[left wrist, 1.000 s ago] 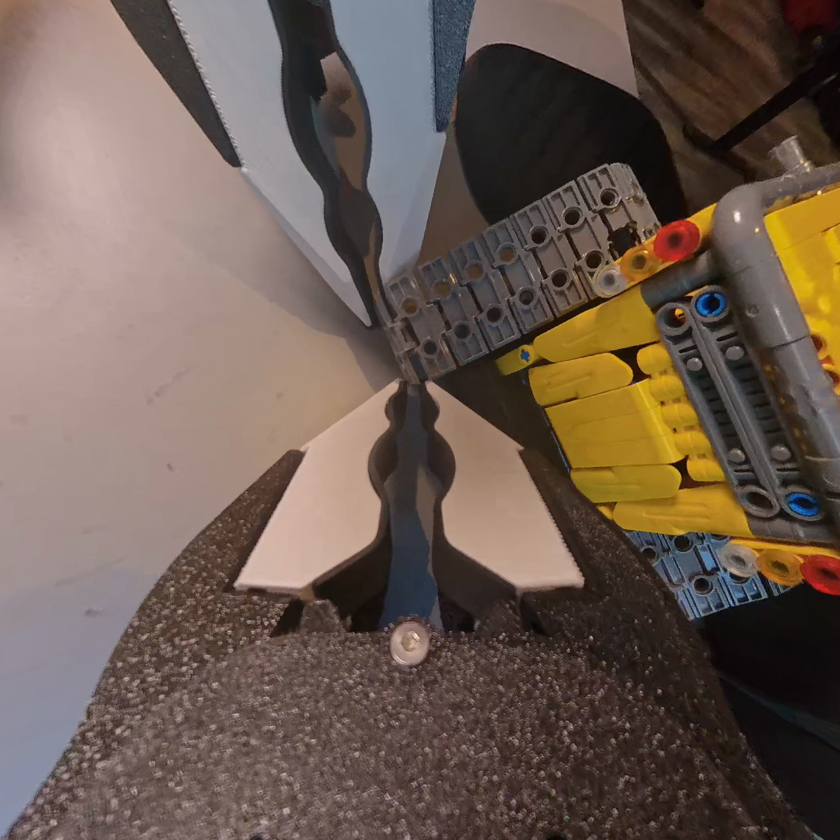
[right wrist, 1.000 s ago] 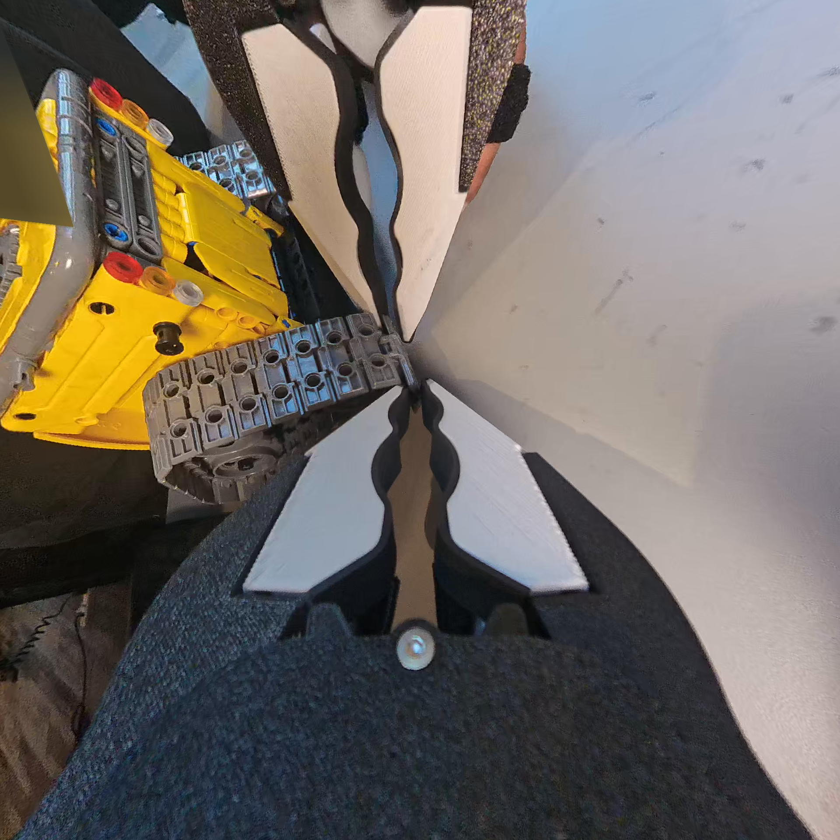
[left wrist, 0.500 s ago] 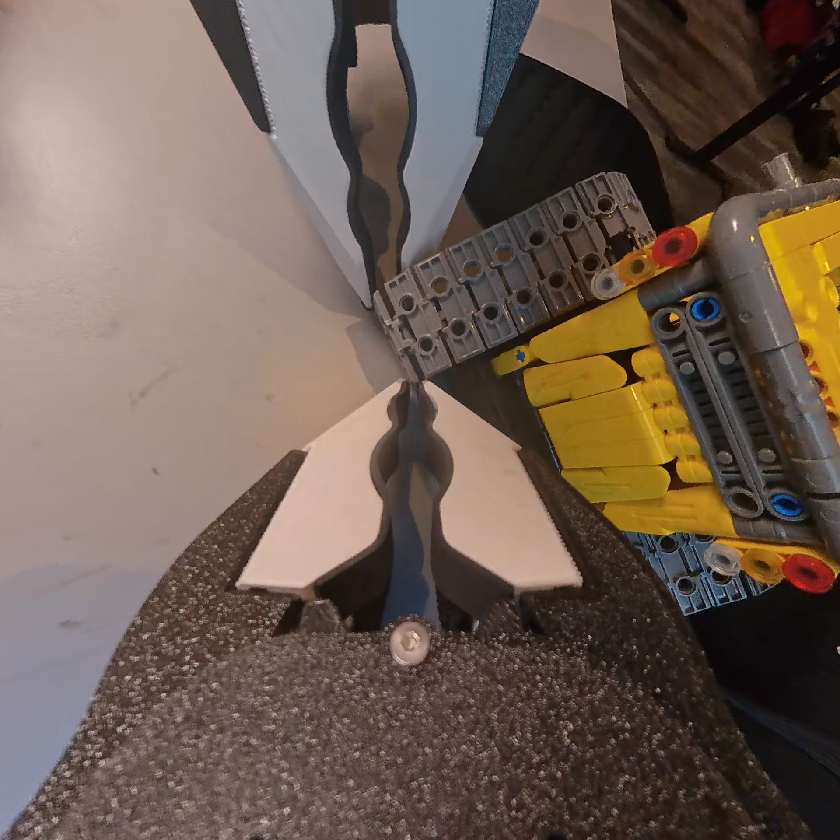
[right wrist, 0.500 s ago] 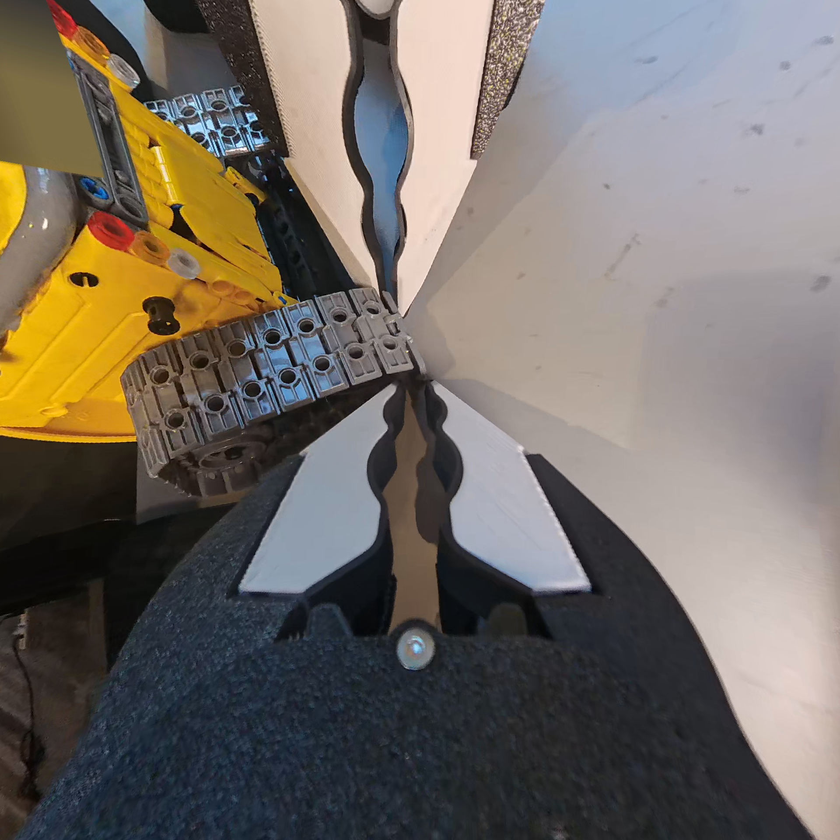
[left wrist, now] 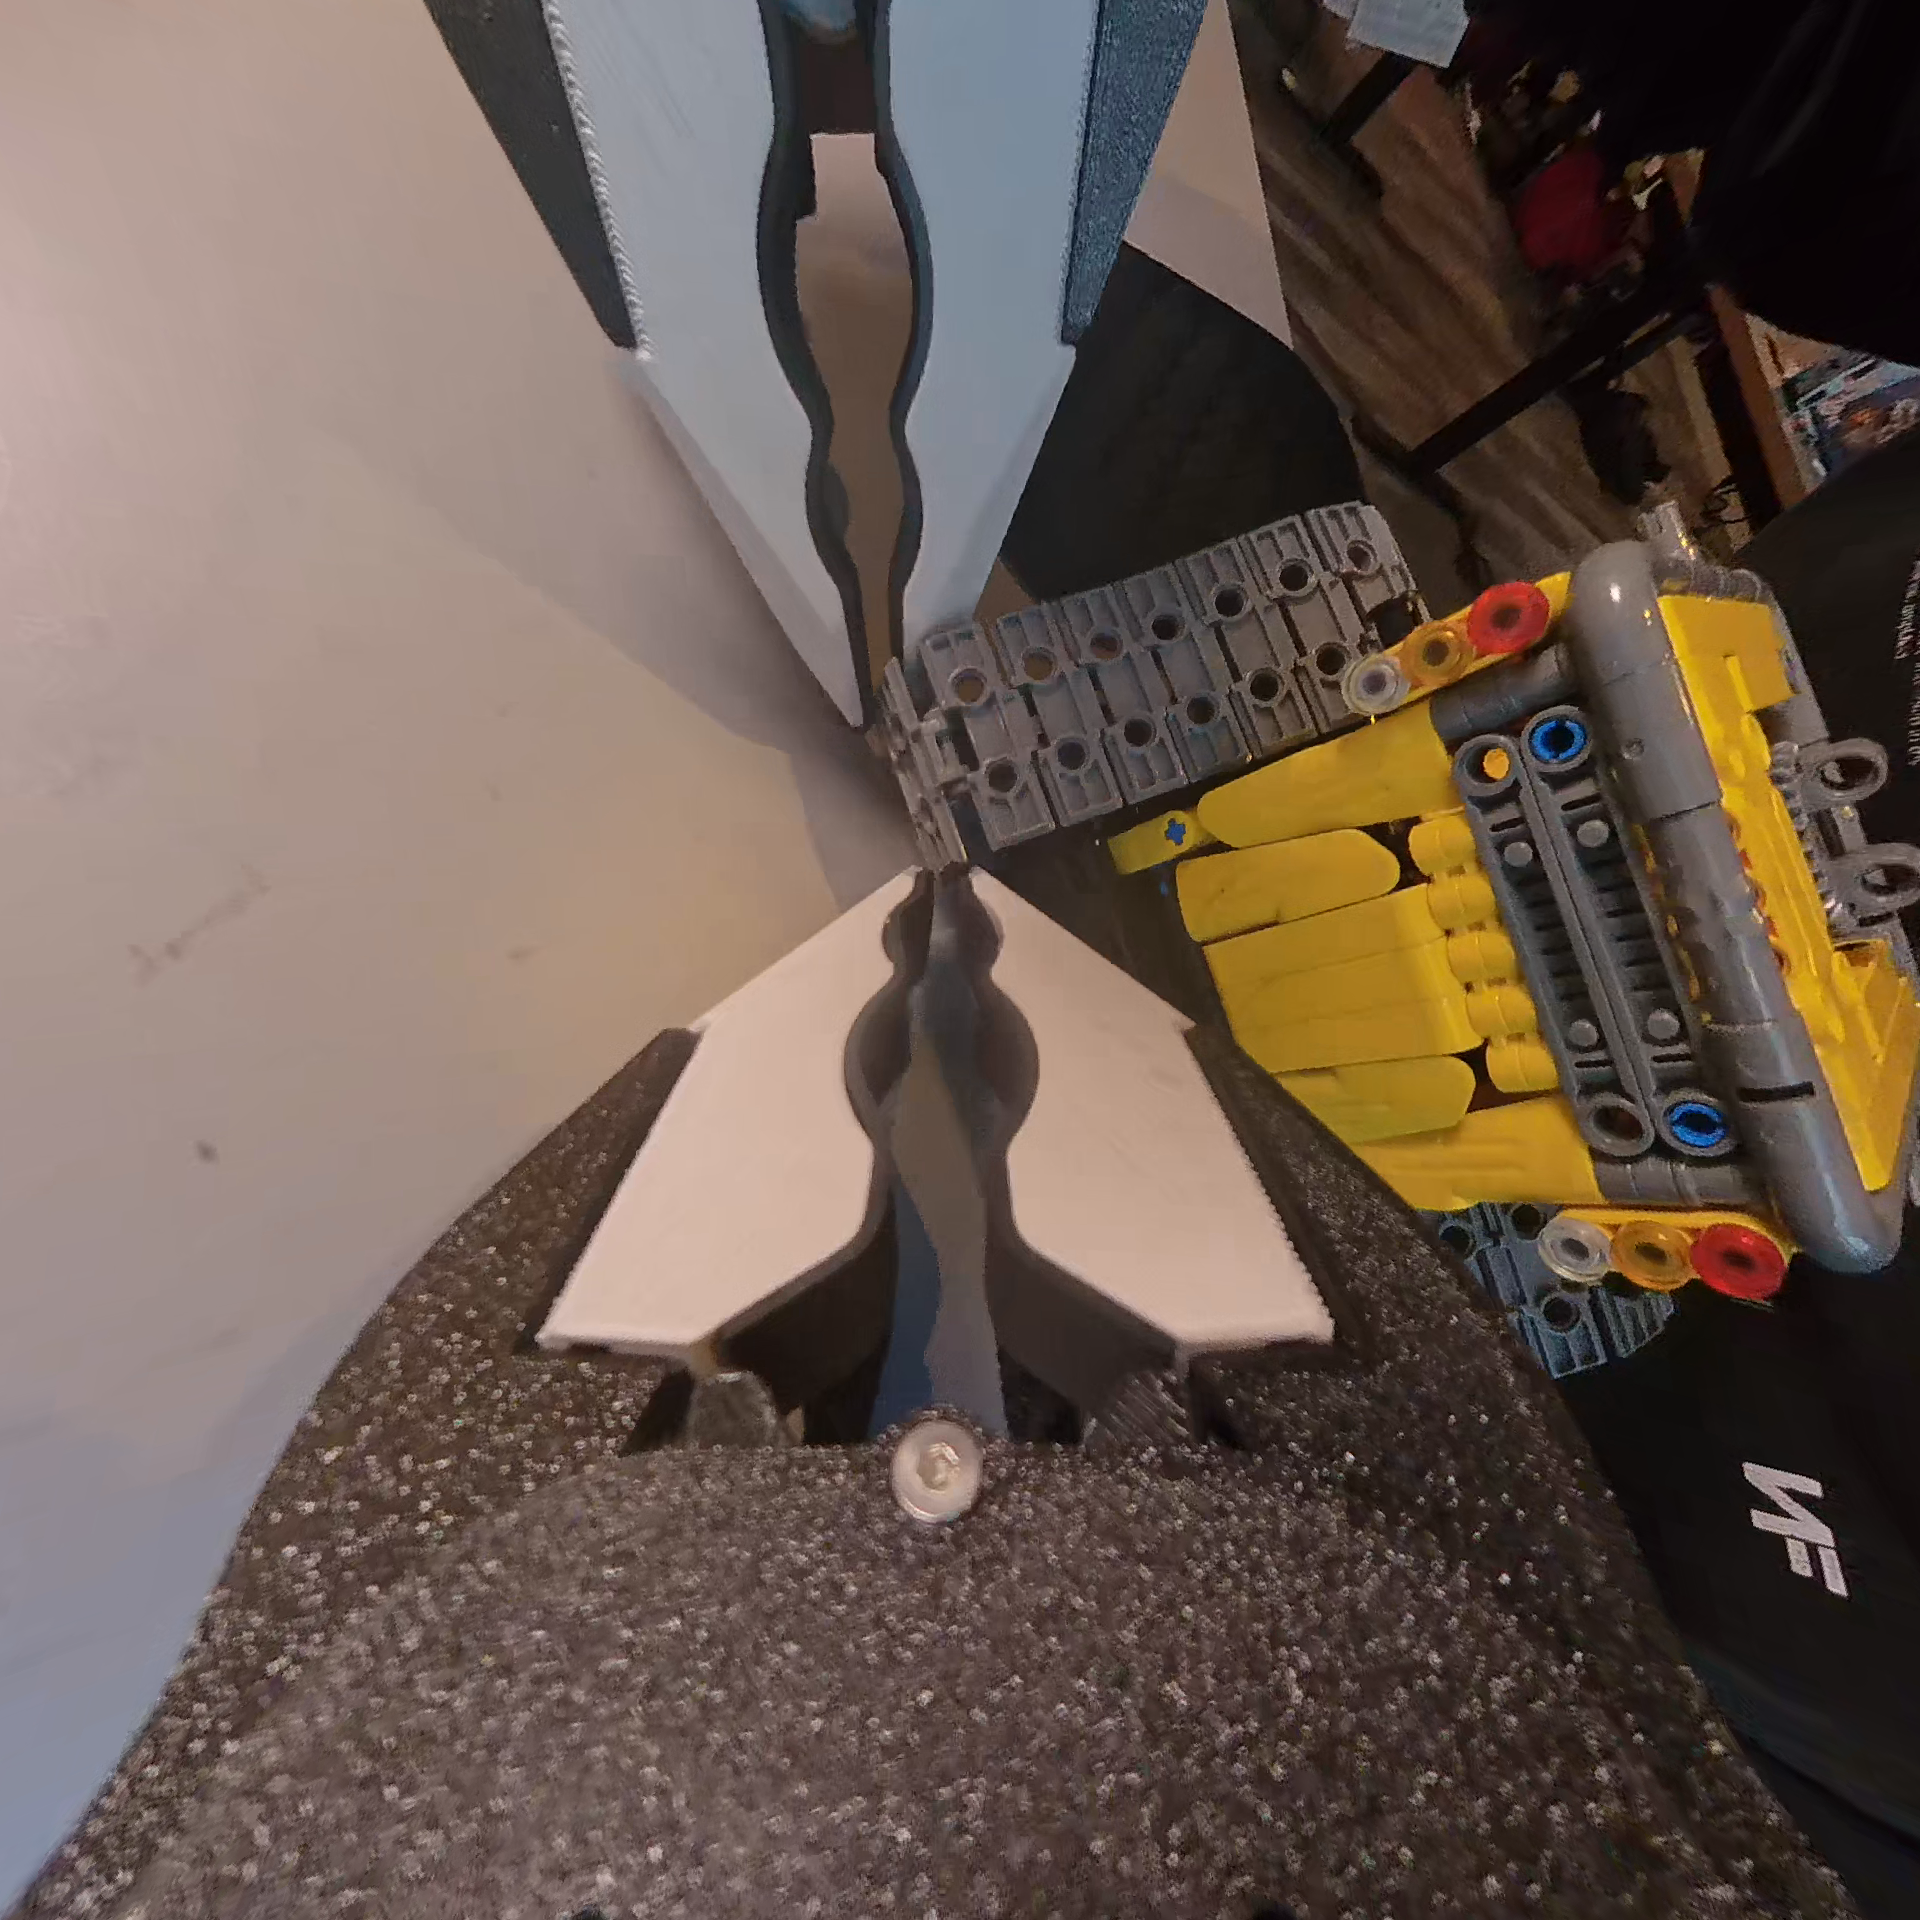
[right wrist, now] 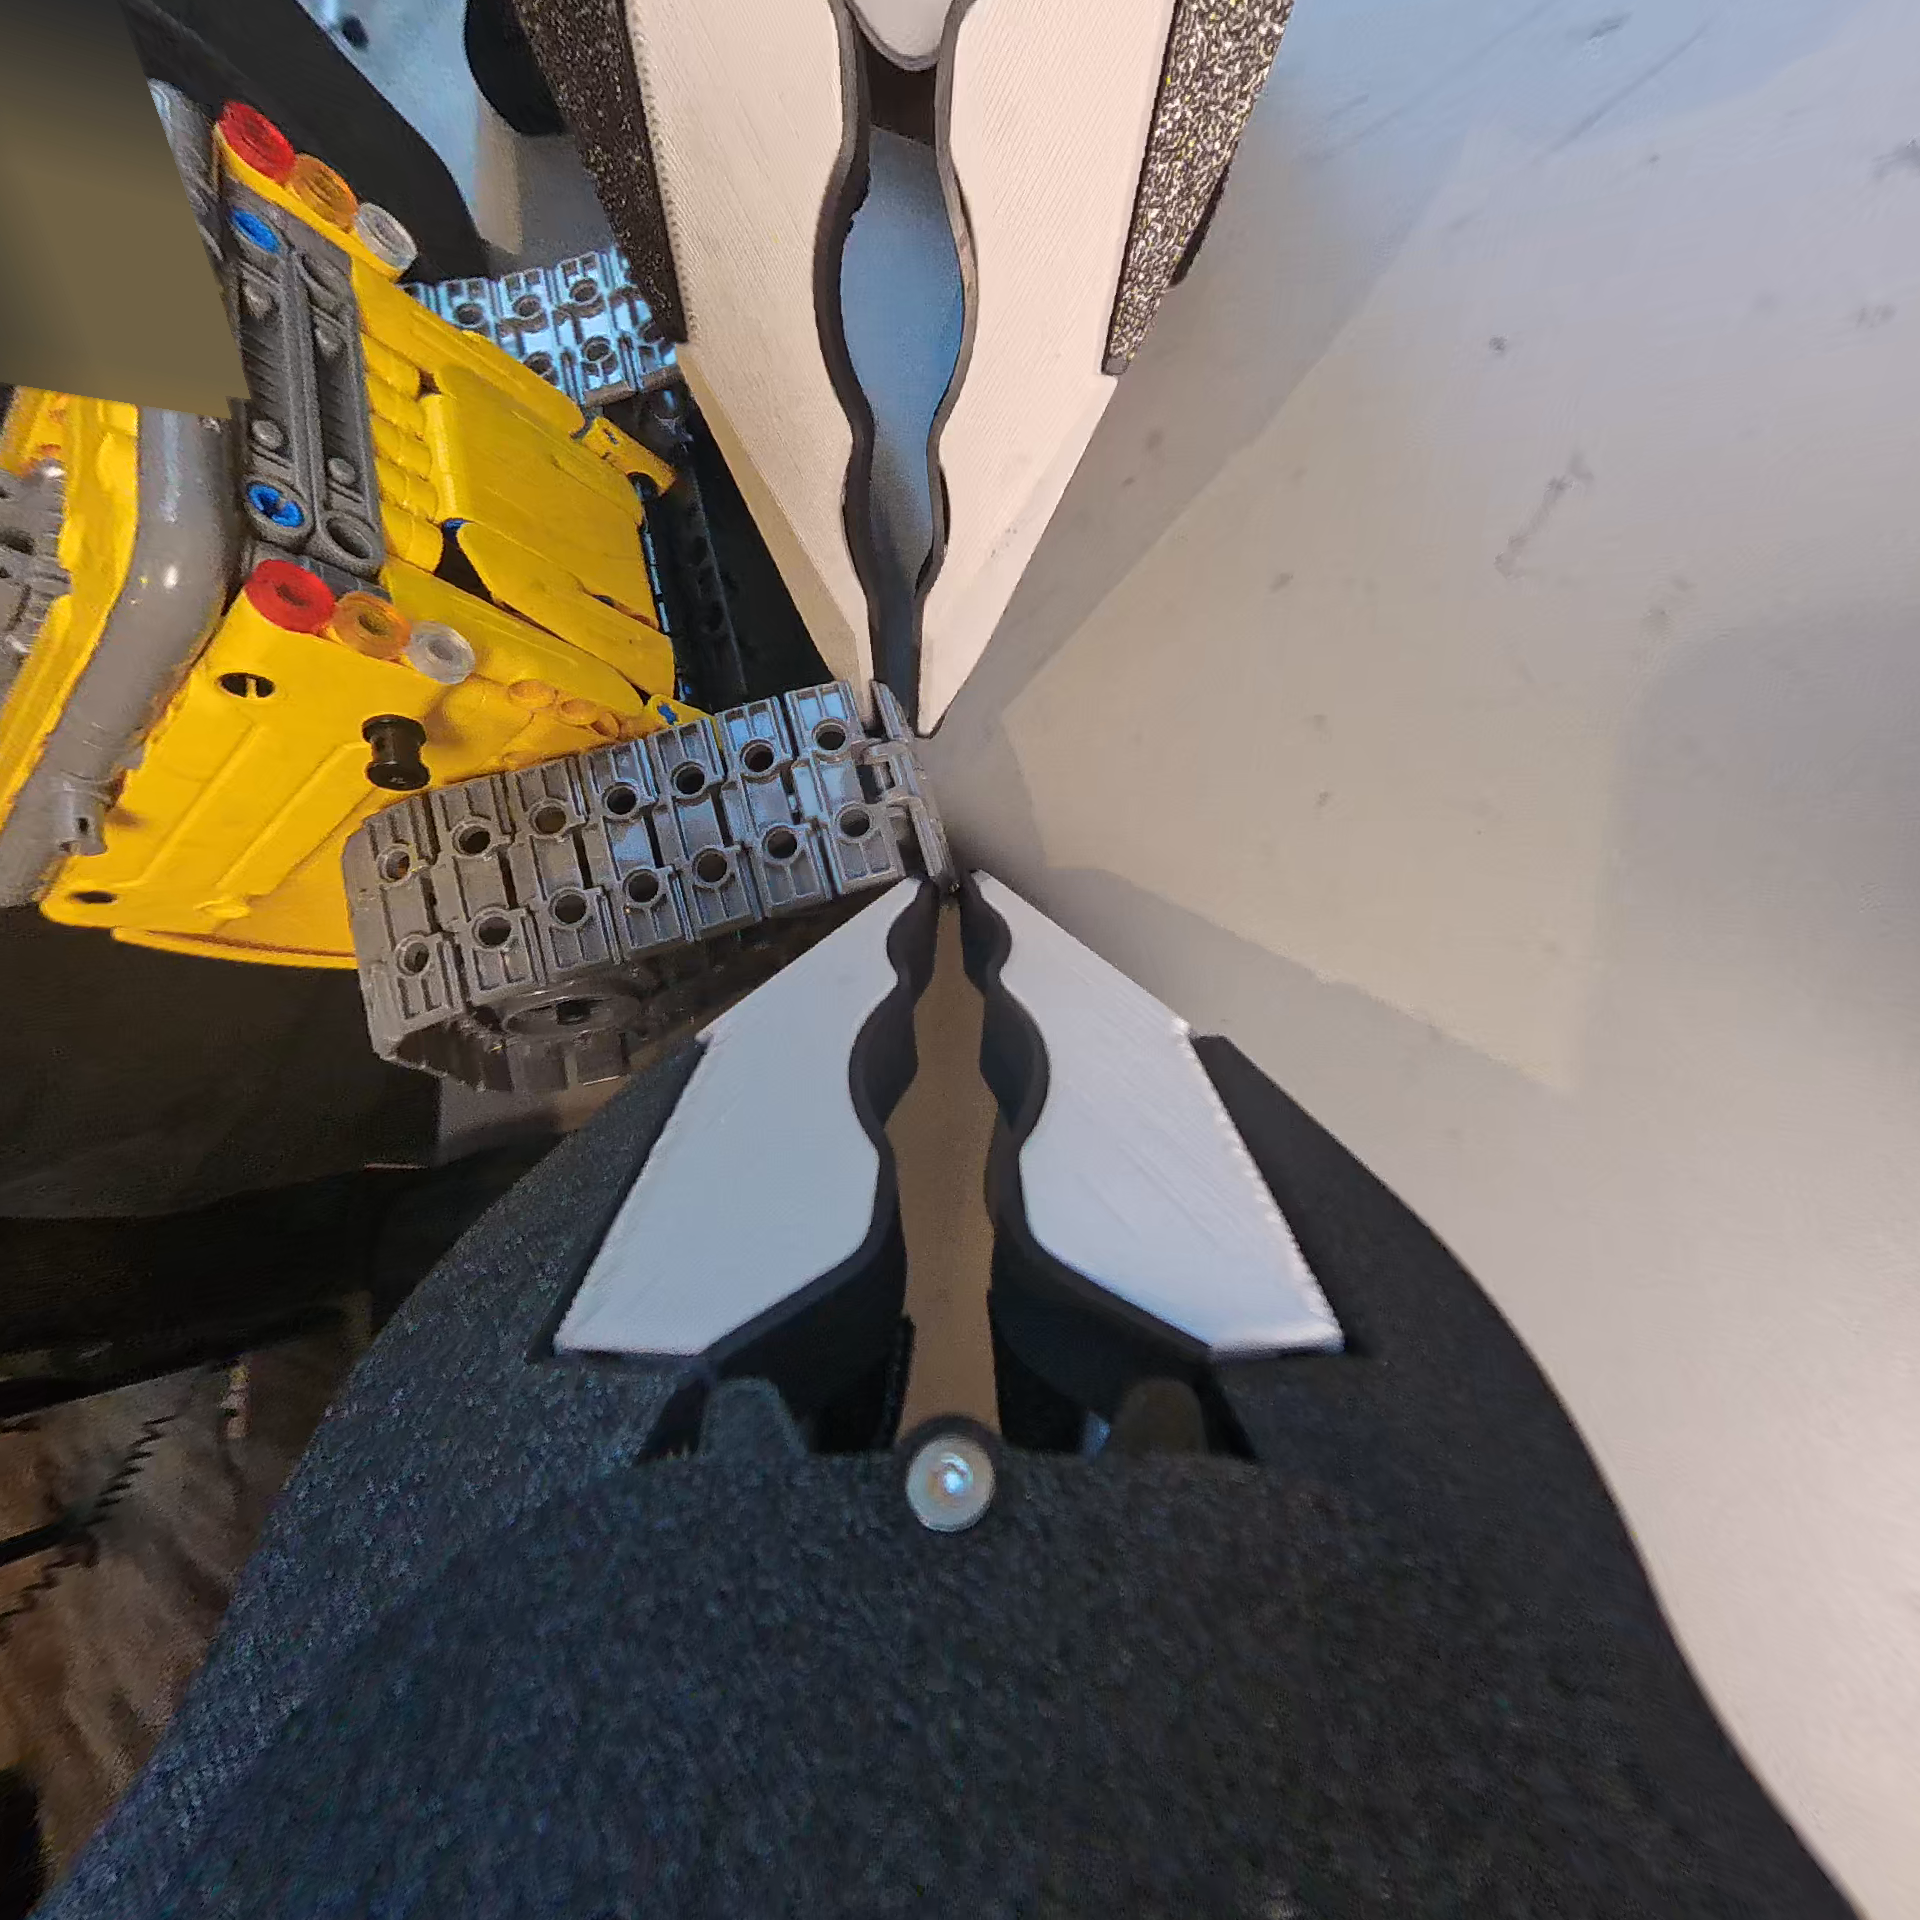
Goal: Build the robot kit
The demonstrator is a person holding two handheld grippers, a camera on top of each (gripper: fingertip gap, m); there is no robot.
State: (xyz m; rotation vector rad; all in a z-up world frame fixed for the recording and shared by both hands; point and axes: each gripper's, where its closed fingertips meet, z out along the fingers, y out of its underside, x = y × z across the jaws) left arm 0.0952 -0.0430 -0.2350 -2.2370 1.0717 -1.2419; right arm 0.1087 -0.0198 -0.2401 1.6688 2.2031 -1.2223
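So I've got both grippers pinching the loose end of the grey tread belt (left wrist: 1132,707) on this yellow brick-built vehicle (left wrist: 1507,987), which hangs off the edge of the white table (left wrist: 312,727). My left gripper (left wrist: 940,883) is clamped down on the end link from one side, and my right gripper (right wrist: 940,883) is nipped onto the same end link from the opposite side, tips nearly meeting. My worry: each grip is just a sliver of plastic, so if I twist or pull unevenly a link could pop apart or slip out, and the whole model might swing down since it looks like it's dangling partly from that tread. Compared with a second ago, the opposite gripper has straightened up in both views and the model has shifted a bit; the pinch itself looks unchanged.
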